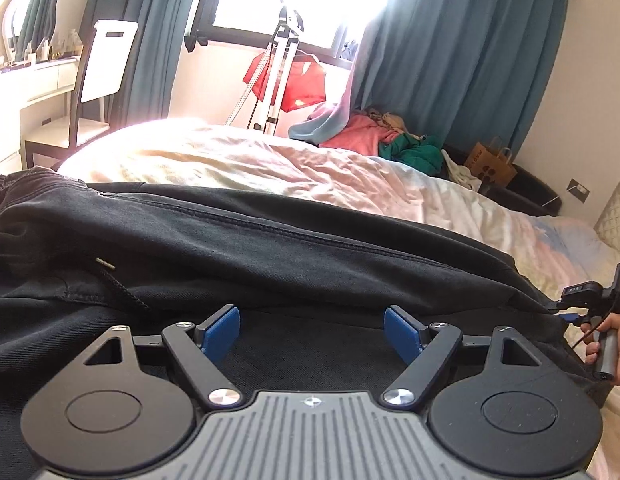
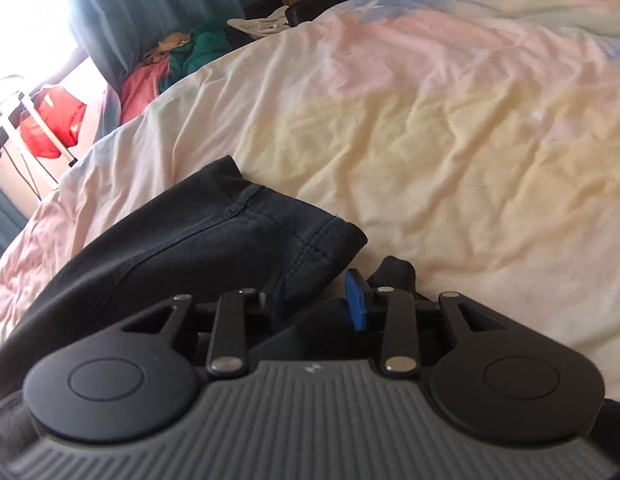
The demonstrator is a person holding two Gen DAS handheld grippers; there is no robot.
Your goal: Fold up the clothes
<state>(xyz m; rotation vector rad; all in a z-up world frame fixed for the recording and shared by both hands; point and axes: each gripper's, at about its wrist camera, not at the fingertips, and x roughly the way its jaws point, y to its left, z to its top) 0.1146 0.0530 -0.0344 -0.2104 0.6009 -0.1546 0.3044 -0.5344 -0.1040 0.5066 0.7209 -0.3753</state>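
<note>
A pair of black trousers lies across the bed, with its drawstring at the left. My left gripper is open, with its blue pads wide apart just above the black cloth. In the right wrist view the hemmed leg end of the trousers lies on the pale bedspread. My right gripper is half closed around a fold of the leg end, with the cloth between its blue pads. The right gripper also shows at the far right of the left wrist view.
A heap of pink, green and blue clothes lies at the far side of the bed. A tripod with a red garment stands by the window. A paper bag stands at the right, a chair at the left.
</note>
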